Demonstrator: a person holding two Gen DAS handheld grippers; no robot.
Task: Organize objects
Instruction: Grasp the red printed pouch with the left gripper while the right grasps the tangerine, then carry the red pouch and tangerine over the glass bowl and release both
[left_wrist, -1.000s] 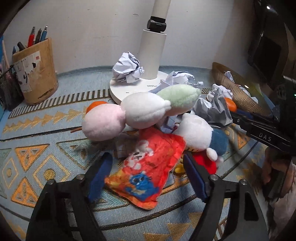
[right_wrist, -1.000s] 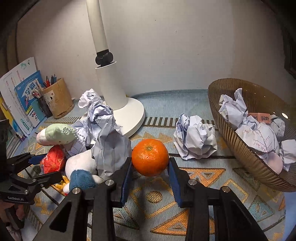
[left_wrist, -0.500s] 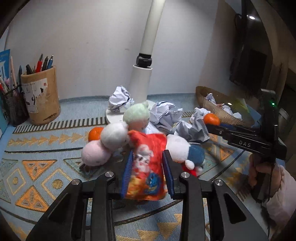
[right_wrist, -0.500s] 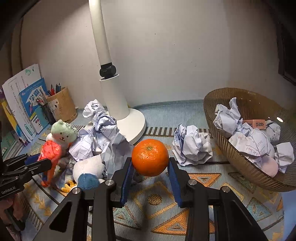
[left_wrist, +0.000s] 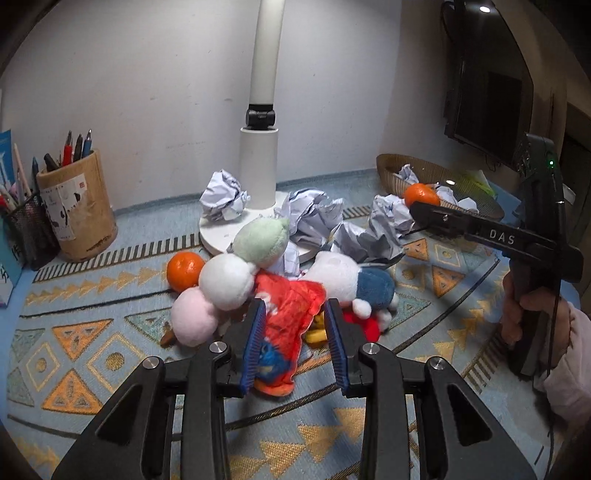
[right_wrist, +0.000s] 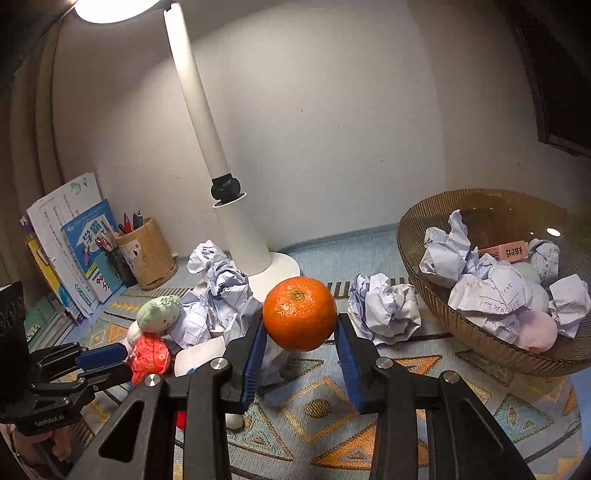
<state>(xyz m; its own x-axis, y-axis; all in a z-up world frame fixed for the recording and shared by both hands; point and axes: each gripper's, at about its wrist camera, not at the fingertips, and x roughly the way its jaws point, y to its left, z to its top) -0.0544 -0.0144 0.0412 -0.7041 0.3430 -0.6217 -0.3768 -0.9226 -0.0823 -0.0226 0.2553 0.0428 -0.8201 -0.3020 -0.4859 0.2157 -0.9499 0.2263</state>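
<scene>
My left gripper (left_wrist: 295, 304) has a red printed pouch (left_wrist: 288, 321) between its blue pads, upright and raised off the patterned mat. The jaws are opening slightly while the pads still touch the pouch. The right wrist view shows this gripper (right_wrist: 107, 360) at the left with the pouch (right_wrist: 149, 356) at its tips. My right gripper (right_wrist: 300, 319) is shut on an orange (right_wrist: 299, 314), held above the mat, left of the brown bowl (right_wrist: 417, 258). From the left wrist it (left_wrist: 421, 208) appears at the right with the orange (left_wrist: 421, 194).
Beside the pouch lie a plush of green, white and pink balls (left_wrist: 227, 282) and a white and blue plush (left_wrist: 343, 273). A second orange (left_wrist: 184, 269) rests on the mat. Crumpled paper (right_wrist: 384, 310) surrounds the white lamp base (left_wrist: 221, 229). A pen holder (left_wrist: 77, 210) and books (right_wrist: 74, 251) stand at the left.
The left gripper closed on the flat-lying red pouch and lifted it upright; its jaws now stand a little wider than half a second ago. The right gripper rose with the orange.
</scene>
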